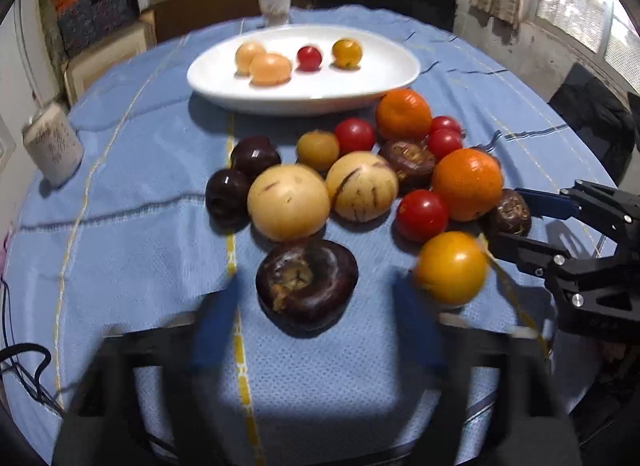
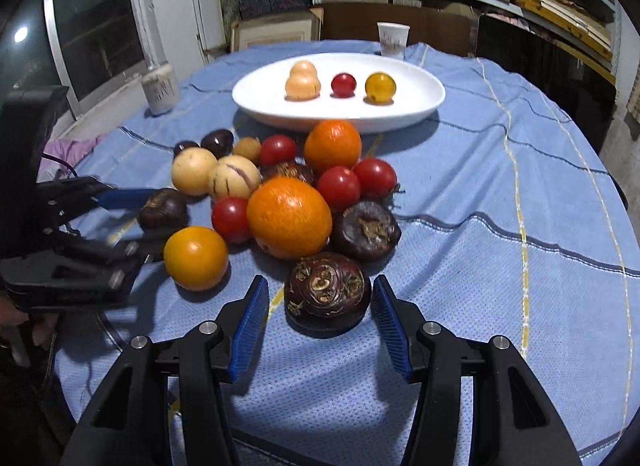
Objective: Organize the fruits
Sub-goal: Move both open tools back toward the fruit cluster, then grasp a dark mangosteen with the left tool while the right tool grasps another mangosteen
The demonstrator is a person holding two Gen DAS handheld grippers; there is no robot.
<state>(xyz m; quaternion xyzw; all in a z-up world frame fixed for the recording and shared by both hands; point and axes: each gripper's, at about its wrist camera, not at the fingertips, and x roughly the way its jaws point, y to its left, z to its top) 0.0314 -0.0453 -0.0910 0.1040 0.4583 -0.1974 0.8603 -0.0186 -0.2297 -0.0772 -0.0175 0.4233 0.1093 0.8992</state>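
A pile of fruit lies on the blue cloth before a white oval plate point(image 1: 392, 77) point(image 2: 424, 105) that holds two peach-coloured fruits, a red one and a yellow one. My left gripper point(image 1: 316, 306) is open, its blurred blue fingers on either side of a dark purple fruit point(image 1: 306, 286); it shows at the left of the right wrist view point(image 2: 136, 221). My right gripper point(image 2: 320, 302) is open around another dark purple fruit point(image 2: 326, 290); it shows at the right of the left wrist view point(image 1: 516, 217). A yellow fruit point(image 1: 450, 268) point(image 2: 196, 258) lies between them.
The pile holds two oranges point(image 2: 290, 217), several red tomatoes point(image 2: 338, 187), two pale melons point(image 1: 288, 201) and more dark fruits. A paper cup point(image 1: 275, 7) stands behind the plate. A grey jar point(image 1: 52, 143) stands at the table's left edge. Shelves stand behind.
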